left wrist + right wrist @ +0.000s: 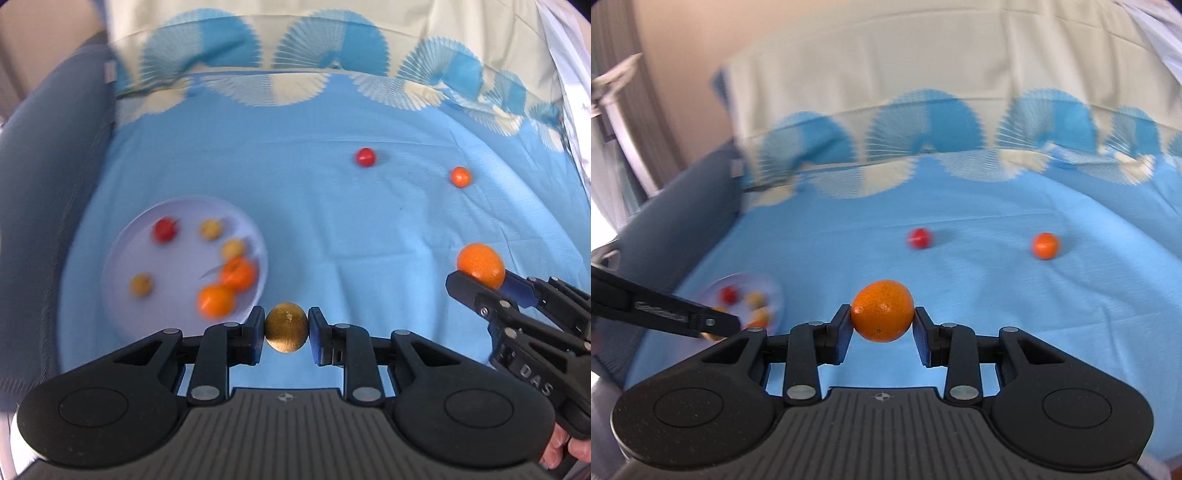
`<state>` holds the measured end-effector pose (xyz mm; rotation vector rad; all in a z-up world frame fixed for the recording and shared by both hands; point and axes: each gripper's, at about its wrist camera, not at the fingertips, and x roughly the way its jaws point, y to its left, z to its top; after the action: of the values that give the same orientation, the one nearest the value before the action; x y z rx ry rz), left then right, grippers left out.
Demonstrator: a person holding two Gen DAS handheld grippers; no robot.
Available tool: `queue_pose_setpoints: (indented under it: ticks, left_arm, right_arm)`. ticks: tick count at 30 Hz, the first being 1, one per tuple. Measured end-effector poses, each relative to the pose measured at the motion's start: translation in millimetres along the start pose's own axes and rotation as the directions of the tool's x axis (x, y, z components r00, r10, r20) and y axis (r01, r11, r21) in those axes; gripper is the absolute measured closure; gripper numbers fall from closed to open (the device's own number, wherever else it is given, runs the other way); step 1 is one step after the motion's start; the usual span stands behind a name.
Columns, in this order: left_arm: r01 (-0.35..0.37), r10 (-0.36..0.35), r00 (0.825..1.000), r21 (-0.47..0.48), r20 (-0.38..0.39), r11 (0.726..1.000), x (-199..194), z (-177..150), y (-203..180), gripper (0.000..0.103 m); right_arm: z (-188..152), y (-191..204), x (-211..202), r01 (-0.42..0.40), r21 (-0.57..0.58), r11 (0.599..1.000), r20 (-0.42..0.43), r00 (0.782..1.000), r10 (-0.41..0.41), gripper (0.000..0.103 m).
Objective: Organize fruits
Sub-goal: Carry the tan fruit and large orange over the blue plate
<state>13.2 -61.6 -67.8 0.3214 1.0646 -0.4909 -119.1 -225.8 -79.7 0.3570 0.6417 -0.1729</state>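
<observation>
Nearest in the left wrist view, the left gripper [286, 328] is clamped on a small brownish-yellow fruit [286, 327], its pads pressing both sides, held above the blue cloth [332, 229]. The right gripper [882, 316] is clamped on an orange [882, 311], also clear of the cloth; in the left wrist view it sits toward the cloth's right edge.

Just beyond the left gripper, near the cloth's left edge, lies a pale plate [122, 258]. In it are two oranges [216, 301] touching each other at the near right rim, three small yellowish fruits [140, 284] spread across the middle, and one small red fruit [165, 229] toward the far side. The plate's contents are blurred.

Farther out, loose on the cloth, a red fruit [365, 157] lies past the middle, and a small orange [460, 176] sits apart from it toward the far right corner.
</observation>
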Motion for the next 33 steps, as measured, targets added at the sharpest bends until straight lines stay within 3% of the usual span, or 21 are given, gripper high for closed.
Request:
queue_pose_setpoints:
  ticks: [8, 14, 25, 33]
  left_arm:
    - [-0.089, 0.096, 0.992, -0.079, 0.088, 0.993, -73.4, -65.9, 59.0, 0.075]
    - [-0.07, 0.083, 0.988, -0.099, 0.129, 0.993, -103.8, -101.8, 75.1, 0.075]
    - [-0.025, 0.049, 0.974, -0.11, 0.219, 0.994, -135.7, -127.3, 72.4, 0.075]
    - [-0.017, 0.05, 0.969, -0.134, 0.242, 0.991, -145.3, -133.0, 76.9, 0.075]
  right_arm:
    - [-16.5, 82.1, -58.9, -0.117, -0.073, 0.99, -0.001, 0.993, 0.117, 0.066]
    - [-37.9, 124.2, -88.5, -0.132, -0.152, 0.98, -0.017, 0.991, 0.13, 0.066]
    - [-46.3, 139.3, -126.9, -0.088, -0.19, 0.978, 0.062, 0.993, 0.102, 0.066]
    - [-46.0, 145.1, -134.6, -0.091, -0.224, 0.97, 0.079, 0.991, 0.112, 0.066]
